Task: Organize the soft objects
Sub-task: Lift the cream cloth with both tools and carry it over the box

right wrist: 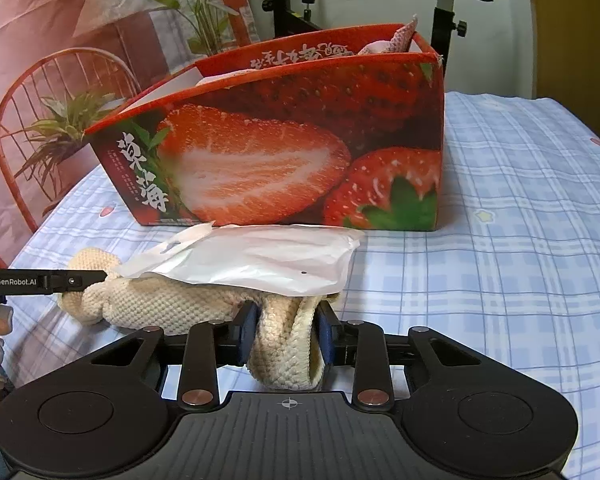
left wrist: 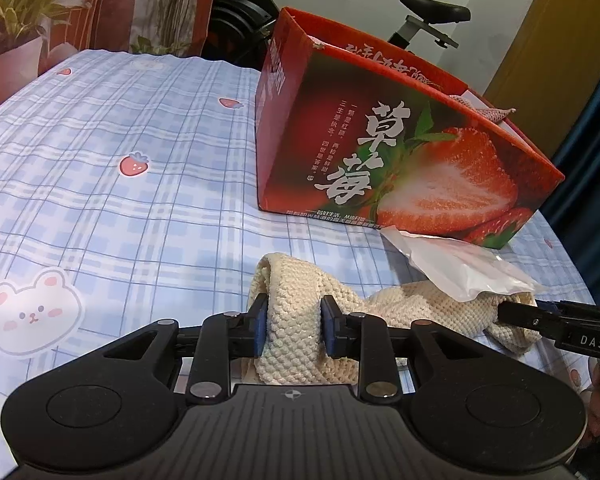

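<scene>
A cream knitted cloth (left wrist: 300,280) lies bunched on the checked tablecloth in front of a red strawberry box (left wrist: 380,140). My left gripper (left wrist: 294,326) is shut on one end of the cloth, blue pads pressing both sides. In the right wrist view my right gripper (right wrist: 286,332) is shut on the other end of the cream cloth (right wrist: 160,304). Each gripper shows in the other's view, the right gripper (left wrist: 504,312) and the left gripper (right wrist: 100,280), both at the cloth. A white plastic bag (right wrist: 260,260) rests on the cloth's middle. A pink cloth (right wrist: 400,38) sticks out of the box (right wrist: 300,140).
The blue checked tablecloth (left wrist: 120,200) stretches out to the left of the box and also to its right (right wrist: 520,220). Behind the table stand an exercise bike (left wrist: 428,16), potted plants (left wrist: 16,12) and a red wire chair (right wrist: 28,100).
</scene>
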`<state>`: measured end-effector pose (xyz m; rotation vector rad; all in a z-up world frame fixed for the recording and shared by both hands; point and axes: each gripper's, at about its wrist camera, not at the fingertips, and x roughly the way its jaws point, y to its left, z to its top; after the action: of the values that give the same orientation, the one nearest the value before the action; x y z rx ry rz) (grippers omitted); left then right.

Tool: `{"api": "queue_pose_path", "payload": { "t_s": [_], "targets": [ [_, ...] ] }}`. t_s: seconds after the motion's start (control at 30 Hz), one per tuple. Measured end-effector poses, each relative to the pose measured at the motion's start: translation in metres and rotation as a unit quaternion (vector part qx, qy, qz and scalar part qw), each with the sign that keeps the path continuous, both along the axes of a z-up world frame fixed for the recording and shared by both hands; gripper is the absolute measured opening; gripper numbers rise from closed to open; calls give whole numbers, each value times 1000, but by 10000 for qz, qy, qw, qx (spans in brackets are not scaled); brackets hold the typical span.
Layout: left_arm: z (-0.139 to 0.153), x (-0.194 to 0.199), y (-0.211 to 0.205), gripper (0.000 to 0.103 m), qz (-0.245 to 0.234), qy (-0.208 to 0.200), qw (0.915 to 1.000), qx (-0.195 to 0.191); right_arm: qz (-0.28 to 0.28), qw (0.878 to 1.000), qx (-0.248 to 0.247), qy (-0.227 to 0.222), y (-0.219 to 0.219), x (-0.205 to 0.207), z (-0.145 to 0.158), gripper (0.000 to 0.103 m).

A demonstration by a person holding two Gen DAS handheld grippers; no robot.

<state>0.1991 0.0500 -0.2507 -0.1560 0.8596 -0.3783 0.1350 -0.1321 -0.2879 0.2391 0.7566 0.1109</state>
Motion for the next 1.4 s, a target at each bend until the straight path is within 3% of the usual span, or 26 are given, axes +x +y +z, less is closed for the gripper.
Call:
{"api": "queue_pose_path", "payload": {
  "t_s": [0.77,0.83,0.97,1.4],
  "targets": [
    [-1,-3,1,31,-45,-140,9999,-56,-97,9999,2,40,-4,-2,-1,37],
    [-1,-3,0,30,-45,-134,9999,-49,-108,9999,27,49,-5,-2,-2,36],
    [3,-3,3,16,-42,-131,9998,-133,9,10000,80,18,-3,-3,2,24],
    [85,-19,13,14,118,-1355,9891,-566,184,9935,207,-1105,-10,-13,78,21]
  ]
}}
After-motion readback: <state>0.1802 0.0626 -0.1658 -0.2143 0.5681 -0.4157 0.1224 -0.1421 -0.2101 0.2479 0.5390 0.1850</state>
